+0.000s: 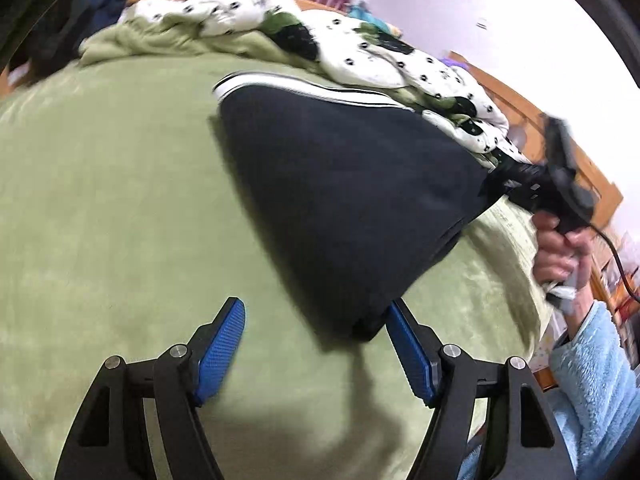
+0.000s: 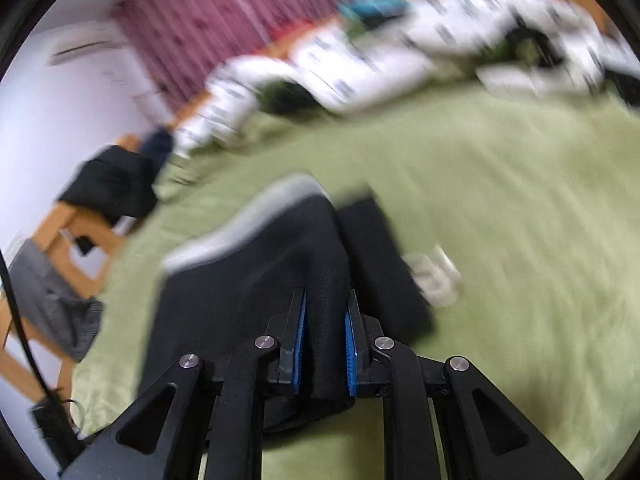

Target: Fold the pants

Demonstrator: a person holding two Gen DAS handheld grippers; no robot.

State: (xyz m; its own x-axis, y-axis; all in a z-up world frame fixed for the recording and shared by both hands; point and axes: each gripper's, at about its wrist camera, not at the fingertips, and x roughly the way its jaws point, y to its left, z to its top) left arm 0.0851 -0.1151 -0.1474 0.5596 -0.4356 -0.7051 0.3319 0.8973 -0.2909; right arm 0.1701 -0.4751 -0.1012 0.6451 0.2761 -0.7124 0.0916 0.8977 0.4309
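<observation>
Black pants (image 1: 344,200) with a white side stripe lie on a green blanket (image 1: 112,200), one end lifted off it. My left gripper (image 1: 316,308) is open over the blanket, with the pants' near corner just beside its right finger (image 1: 408,344) and nothing between the pads. A hand (image 1: 560,248) in a light-blue sleeve holds my right gripper (image 1: 494,186), which pinches the pants' right end. In the right wrist view, which is motion-blurred, my right gripper (image 2: 326,294) is shut on a fold of the black pants (image 2: 248,280). A small whitish tag (image 2: 434,276) shows beside them.
A white patterned quilt (image 1: 248,8) is heaped along the bed's far side. A wooden bed frame (image 1: 520,104) runs behind it, with a purple curtain (image 2: 224,12) beyond. Dark clothes (image 2: 112,184) hang on wooden furniture past the bed's left edge.
</observation>
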